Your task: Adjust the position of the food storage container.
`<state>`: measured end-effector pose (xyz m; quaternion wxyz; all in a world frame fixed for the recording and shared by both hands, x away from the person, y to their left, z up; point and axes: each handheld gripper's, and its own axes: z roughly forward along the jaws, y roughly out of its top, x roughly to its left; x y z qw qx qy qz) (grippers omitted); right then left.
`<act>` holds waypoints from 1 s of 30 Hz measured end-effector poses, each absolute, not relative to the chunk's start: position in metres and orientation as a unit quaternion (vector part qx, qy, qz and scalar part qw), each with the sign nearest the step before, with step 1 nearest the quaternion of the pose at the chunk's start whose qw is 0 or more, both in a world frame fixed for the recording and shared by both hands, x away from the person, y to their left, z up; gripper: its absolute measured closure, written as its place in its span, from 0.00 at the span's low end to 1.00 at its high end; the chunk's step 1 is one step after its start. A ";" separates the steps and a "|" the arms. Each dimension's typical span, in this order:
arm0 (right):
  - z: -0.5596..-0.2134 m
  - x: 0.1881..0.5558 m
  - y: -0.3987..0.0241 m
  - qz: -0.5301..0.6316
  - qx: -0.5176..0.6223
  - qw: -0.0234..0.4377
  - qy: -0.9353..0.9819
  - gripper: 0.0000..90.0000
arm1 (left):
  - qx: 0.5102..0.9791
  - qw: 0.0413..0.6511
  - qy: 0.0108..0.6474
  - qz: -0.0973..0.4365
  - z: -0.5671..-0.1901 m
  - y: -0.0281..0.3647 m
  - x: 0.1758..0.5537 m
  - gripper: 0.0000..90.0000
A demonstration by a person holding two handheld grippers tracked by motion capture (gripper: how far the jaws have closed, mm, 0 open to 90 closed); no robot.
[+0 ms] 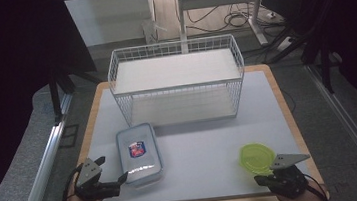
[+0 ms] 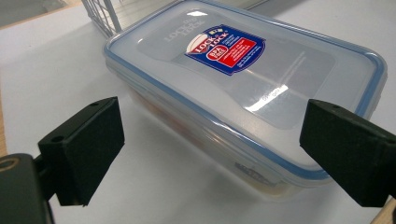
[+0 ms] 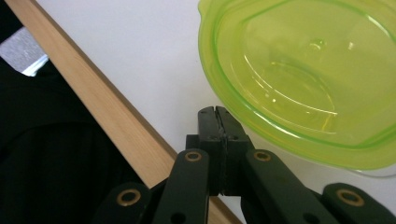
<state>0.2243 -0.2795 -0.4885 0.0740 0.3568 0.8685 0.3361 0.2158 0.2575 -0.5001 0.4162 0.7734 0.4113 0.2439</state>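
Both hand-held grippers sit at the near edge of the table, each beside its container.

Left gripper [image 1: 119, 179], jaws spread wide and empty, faces the near end of the clear rectangular plastic box with blue-rimmed lid [image 1: 139, 153], not touching. Right gripper [image 3: 217, 114], jaws pressed together on nothing, lies just beside the translucent green round plastic bowl [image 1: 256, 156], close to the wooden table edge [image 3: 112, 121]. White wire two-tier rack [image 1: 177, 80] stands at the far side; bare white tabletop [image 1: 201, 148] separates box and bowl.
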 end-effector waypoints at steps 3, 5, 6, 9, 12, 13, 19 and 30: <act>-0.491 0.227 -0.280 0.329 0.359 0.077 0.870 1.00 | 0.774 0.416 0.410 0.244 -0.500 0.257 0.216 0.07; -0.494 0.229 -0.280 0.321 0.362 0.078 0.872 1.00 | 0.774 0.416 0.410 0.244 -0.500 0.257 0.216 0.07; -0.496 0.230 -0.280 0.319 0.361 0.078 0.873 1.00 | 0.774 0.416 0.410 0.244 -0.500 0.257 0.216 0.07; -0.500 0.234 -0.279 0.307 0.365 0.081 0.875 1.00 | 0.774 0.417 0.410 0.245 -0.500 0.257 0.216 0.07; -0.503 0.239 -0.280 0.299 0.371 0.085 0.875 1.00 | 0.774 0.416 0.410 0.245 -0.500 0.257 0.216 0.07; -0.504 0.241 -0.281 0.296 0.373 0.086 0.875 1.00 | 0.774 0.416 0.410 0.244 -0.500 0.257 0.216 0.07; -0.509 0.254 -0.284 0.294 0.383 0.081 0.872 1.00 | 0.775 0.415 0.410 0.243 -0.501 0.257 0.216 0.07; -0.510 0.273 -0.292 0.306 0.402 0.079 0.859 1.00 | 0.776 0.415 0.410 0.241 -0.502 0.257 0.217 0.07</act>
